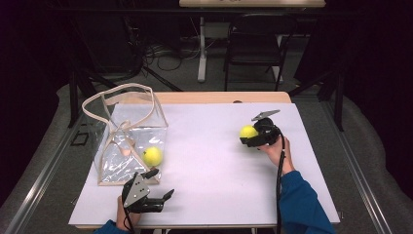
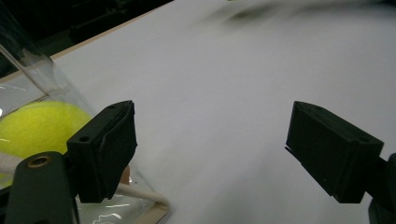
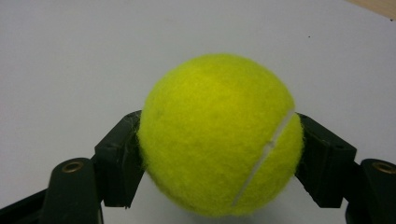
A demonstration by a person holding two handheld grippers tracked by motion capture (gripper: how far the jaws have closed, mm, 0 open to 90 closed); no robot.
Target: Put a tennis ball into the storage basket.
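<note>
A yellow tennis ball (image 3: 219, 135) sits between the two black jaws of my right gripper (image 3: 219, 154), which press on both its sides. In the high view that ball (image 1: 247, 131) is at the right of the white table sheet, with the right gripper (image 1: 251, 138) shut on it just above the sheet. A second tennis ball (image 1: 152, 156) lies inside the clear plastic bag (image 1: 127, 127) at the left. My left gripper (image 1: 160, 184) rests near the front edge, just before the bag, its jaws wide apart and empty. Its own view shows the bagged ball (image 2: 37, 128) behind the left jaw.
The bag has beige straps (image 1: 117, 92) standing up over its open top. The white sheet (image 1: 209, 161) covers a wooden table. A black chair (image 1: 255, 46) and a table leg with cables stand on the floor beyond.
</note>
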